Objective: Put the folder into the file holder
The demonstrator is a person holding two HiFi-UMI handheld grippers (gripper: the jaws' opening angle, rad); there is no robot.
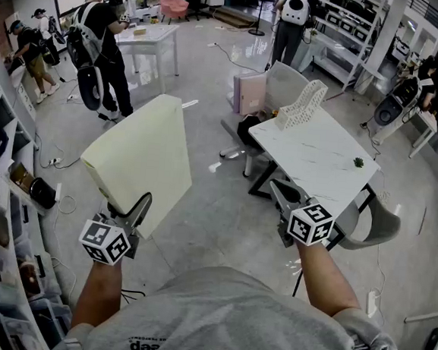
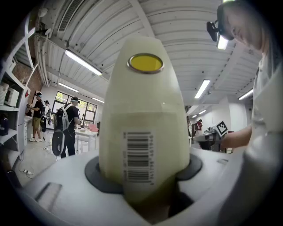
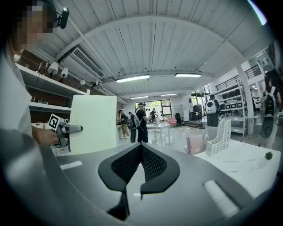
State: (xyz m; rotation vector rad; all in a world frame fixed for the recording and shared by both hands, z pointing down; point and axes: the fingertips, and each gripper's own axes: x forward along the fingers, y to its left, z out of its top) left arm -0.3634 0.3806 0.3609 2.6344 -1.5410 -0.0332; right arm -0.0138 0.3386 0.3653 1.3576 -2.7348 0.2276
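Looking down in the head view, I have the pale yellow, flat-sided board folder [image 1: 138, 156] upright at ten o'clock, well apart from the white marble-look surface [image 1: 322, 168]. My left gripper [image 1: 142, 203] holds its bottom corner. My right gripper [image 1: 283, 191] hovers by the surface's nearest corner. The white perforated plastic file holder [image 1: 301, 105] stands at one o'clock, at the surface's far end.

In the left gripper view, my fingers are clamped low across the folder's barcoded spine, with its yellow finger hole at twelve o'clock.

In the right gripper view, my fingers are together on nothing. The folder shows at ten o'clock and the file holder at three.

I judge the folder light and stiff but smooth, so it could pivot from this low hold. A grip on the spine nearer mid-height would steady it.
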